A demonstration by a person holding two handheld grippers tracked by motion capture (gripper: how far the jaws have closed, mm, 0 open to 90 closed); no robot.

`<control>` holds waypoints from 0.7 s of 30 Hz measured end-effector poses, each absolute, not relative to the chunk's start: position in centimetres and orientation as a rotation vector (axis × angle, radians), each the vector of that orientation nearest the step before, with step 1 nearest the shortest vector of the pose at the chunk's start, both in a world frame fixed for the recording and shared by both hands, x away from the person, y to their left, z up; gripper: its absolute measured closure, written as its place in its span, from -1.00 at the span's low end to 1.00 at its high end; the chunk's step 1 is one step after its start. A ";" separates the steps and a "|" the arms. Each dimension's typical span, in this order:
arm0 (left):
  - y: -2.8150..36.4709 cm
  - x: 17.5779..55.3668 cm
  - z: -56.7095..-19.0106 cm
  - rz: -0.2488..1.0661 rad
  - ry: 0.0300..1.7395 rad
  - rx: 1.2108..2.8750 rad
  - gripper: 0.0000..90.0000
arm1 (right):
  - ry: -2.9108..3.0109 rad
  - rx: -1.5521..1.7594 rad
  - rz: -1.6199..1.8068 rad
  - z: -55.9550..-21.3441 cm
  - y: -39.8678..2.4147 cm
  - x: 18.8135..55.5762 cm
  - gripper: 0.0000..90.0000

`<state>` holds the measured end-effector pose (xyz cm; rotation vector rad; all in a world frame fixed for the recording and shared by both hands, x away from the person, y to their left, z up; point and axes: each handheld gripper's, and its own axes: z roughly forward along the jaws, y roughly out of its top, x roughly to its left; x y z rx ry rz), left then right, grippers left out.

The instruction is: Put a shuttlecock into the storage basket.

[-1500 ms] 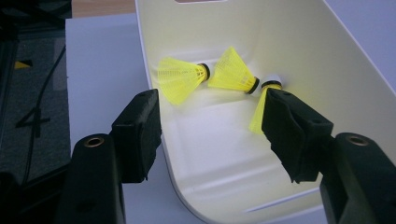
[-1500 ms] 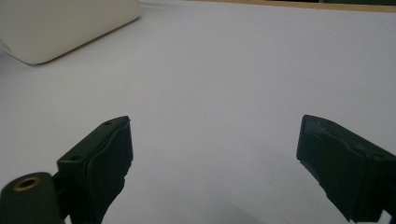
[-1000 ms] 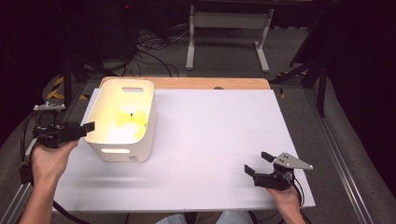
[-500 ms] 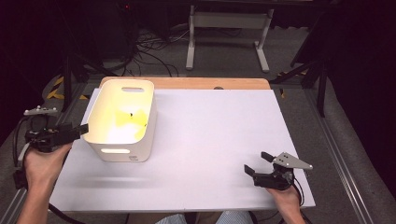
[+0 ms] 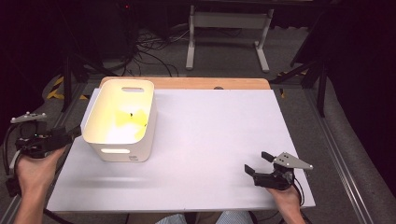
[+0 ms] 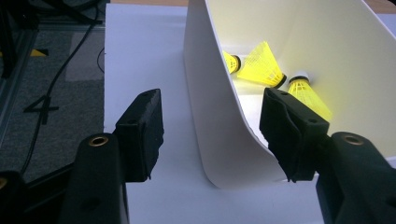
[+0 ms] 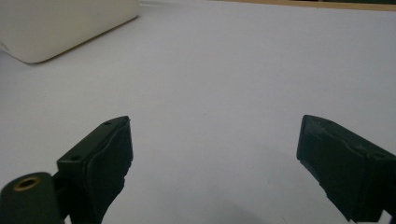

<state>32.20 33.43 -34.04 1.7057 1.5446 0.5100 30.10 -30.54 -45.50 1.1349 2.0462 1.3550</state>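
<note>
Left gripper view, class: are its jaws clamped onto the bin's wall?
No, the left gripper straddles the white bin's wall with open jaws.

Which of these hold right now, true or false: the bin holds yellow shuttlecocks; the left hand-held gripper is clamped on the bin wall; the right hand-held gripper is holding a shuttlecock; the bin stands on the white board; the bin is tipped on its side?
1. The bin holds yellow shuttlecocks. True.
2. The left hand-held gripper is clamped on the bin wall. False: its jaws straddle the wall's near corner but stand open, pads not pressing.
3. The right hand-held gripper holds a shuttlecock. False: its jaws are open with nothing between them.
4. The bin stands on the white board. True.
5. The bin is tipped on its side. False: it stands upright, open end up.
</note>
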 end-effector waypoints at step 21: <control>33.6 31.5 -35.0 0.525 1.549 1.684 -0.13 | 2.043 1.134 1.358 -45.5 -30.7 30.1 -0.75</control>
